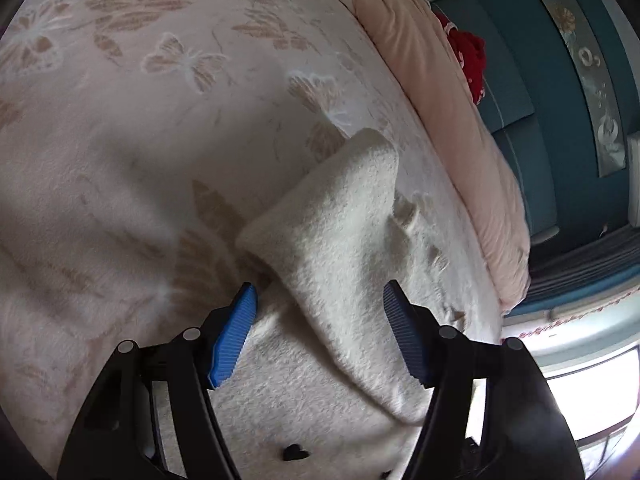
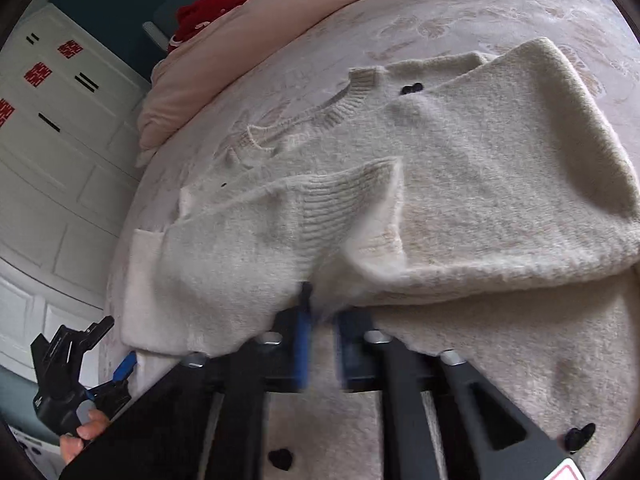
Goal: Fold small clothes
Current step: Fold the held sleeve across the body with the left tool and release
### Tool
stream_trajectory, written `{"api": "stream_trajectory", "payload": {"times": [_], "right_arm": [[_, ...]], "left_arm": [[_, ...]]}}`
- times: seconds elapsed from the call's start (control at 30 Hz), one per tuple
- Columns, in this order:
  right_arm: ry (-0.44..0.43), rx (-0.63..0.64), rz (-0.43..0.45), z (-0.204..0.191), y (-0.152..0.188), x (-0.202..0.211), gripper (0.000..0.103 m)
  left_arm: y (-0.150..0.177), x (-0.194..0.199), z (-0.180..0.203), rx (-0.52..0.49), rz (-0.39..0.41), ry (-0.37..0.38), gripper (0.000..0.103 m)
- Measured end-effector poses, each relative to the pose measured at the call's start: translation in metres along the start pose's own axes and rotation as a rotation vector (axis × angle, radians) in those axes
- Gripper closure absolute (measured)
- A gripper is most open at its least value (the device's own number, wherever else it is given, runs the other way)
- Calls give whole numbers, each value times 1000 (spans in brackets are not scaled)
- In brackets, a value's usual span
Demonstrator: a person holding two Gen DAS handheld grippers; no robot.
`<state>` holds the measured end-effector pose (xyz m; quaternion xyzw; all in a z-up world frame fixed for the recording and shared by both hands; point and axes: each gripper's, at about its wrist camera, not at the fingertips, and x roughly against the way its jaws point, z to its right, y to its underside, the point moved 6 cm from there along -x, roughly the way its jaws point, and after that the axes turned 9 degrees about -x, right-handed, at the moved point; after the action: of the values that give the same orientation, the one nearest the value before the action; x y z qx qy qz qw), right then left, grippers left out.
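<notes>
A cream fluffy sweater [image 2: 460,184] with small black hearts lies spread on the bed, its ribbed collar [image 2: 352,104] toward the pink duvet. One sleeve with a ribbed cuff [image 2: 340,200] lies folded across the body. My right gripper [image 2: 326,312] is blurred, its blue pads close together and pinching the sweater's near edge. In the left wrist view, my left gripper [image 1: 320,312] stands open over the sweater [image 1: 332,220], a raised fold of it lying between the blue fingers [image 1: 236,336] without being pressed. The left gripper [image 2: 116,344] also shows at the lower left of the right wrist view, held by a hand [image 2: 84,432].
The bed is covered by a pale blanket [image 1: 160,120] with butterfly and leaf patterns. A pink duvet [image 1: 440,120] is bunched along the headboard side, with a red cloth [image 1: 472,60] behind it. A white wardrobe [image 2: 60,160] stands beside the bed, and a bright window [image 1: 592,392] is nearby.
</notes>
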<state>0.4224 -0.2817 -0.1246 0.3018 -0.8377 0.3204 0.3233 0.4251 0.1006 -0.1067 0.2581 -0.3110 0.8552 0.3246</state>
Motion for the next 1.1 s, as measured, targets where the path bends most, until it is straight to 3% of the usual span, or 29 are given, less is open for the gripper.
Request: {"api": "stream_trajectory", "payload": {"times": [0.07, 0.2, 0.3, 0.33, 0.37, 0.47, 0.53, 0.6, 0.7, 0.77, 0.9, 0.93, 1.03, 1.1], "right_arm": [[-16, 38, 42, -12, -5, 10, 95], [-32, 160, 102, -49, -23, 35, 96], [-58, 210, 126, -76, -40, 51, 96], [-66, 229, 147, -85, -48, 59, 96], [-74, 244, 177, -91, -56, 71, 96], [-108, 252, 300, -96, -87, 118, 97], [-70, 254, 335, -79, -97, 127, 97], [26, 209, 298, -34, -99, 108, 97], [161, 64, 151, 55, -86, 54, 97], [114, -49, 118, 87, -78, 46, 98], [9, -50, 190, 76, -82, 69, 98], [21, -25, 202, 74, -81, 67, 98], [145, 19, 101, 95, -67, 29, 98], [116, 15, 123, 94, -67, 33, 96]], "left_arm": [[-7, 1, 4, 14, 9, 42, 49], [-17, -17, 16, -13, -48, 9, 60], [-18, -32, 18, -4, -81, -26, 81], [-18, -34, 19, -12, -84, -38, 95], [-20, -34, 22, -22, -72, -46, 96], [-21, -26, 32, -39, -18, -42, 96], [-15, -30, 37, -61, -29, -54, 96], [1, -44, 38, -83, -63, -93, 96], [25, -62, 31, -80, -109, -128, 96], [31, -62, 34, -99, -96, -129, 96], [28, -60, 43, -188, -96, -149, 96], [27, -60, 41, -190, -96, -154, 96], [27, -66, 35, -206, -100, -160, 94], [29, -62, 44, -269, -95, -173, 92]]}}
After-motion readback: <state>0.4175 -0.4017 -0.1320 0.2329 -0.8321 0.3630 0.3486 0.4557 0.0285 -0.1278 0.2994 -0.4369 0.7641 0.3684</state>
